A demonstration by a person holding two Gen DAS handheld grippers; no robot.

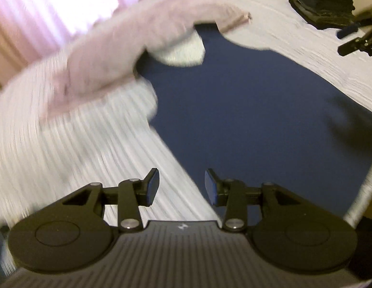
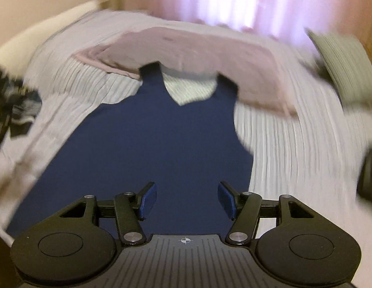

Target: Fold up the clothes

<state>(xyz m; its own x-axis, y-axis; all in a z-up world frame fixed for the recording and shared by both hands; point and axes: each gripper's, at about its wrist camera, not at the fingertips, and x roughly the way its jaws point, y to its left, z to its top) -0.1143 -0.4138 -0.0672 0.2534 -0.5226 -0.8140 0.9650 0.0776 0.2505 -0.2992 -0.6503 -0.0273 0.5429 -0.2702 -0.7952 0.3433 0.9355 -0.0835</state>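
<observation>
Navy sleeveless top [image 1: 245, 110] lies spread flat on the bed [image 1: 78, 148], front or back up (can't tell which), straps toward the far side, hem toward the camera. Laid out smooth like this it's ready for a fold line; no fold visible in it.

Strap ends tuck just under a pale pink garment [image 1: 128, 55] that lies across the bed beyond the neckline. Likely just overlap from where things were dropped. Both views are motion-blurred, so edges there are soft.

Left hand-held gripper [image 1: 182, 186]: jaws clearly apart, nothing between them, hovering over the top's left edge near the hem, where navy meets bedspread. Right hand-held gripper [image 2: 187, 199]: also wide open and empty, over the lower middle of the top. In the left view the right gripper shows at the far right edge, near the stack.

Stack of dark folded clothes [image 1: 322, 2] sits at the far corner of the bed, well apart from the top, which reads as the finished pile kept out of the working area. Grey cushion [image 2: 341, 69] at the bed's far side; a black-and-white patterned item [image 2: 10, 105] at the left edge of the right view, too blurred to identify.

Judgement: both grippers open over the lower part fit either just having smoothed the top or lining up to pinch it. Can't settle which.
</observation>
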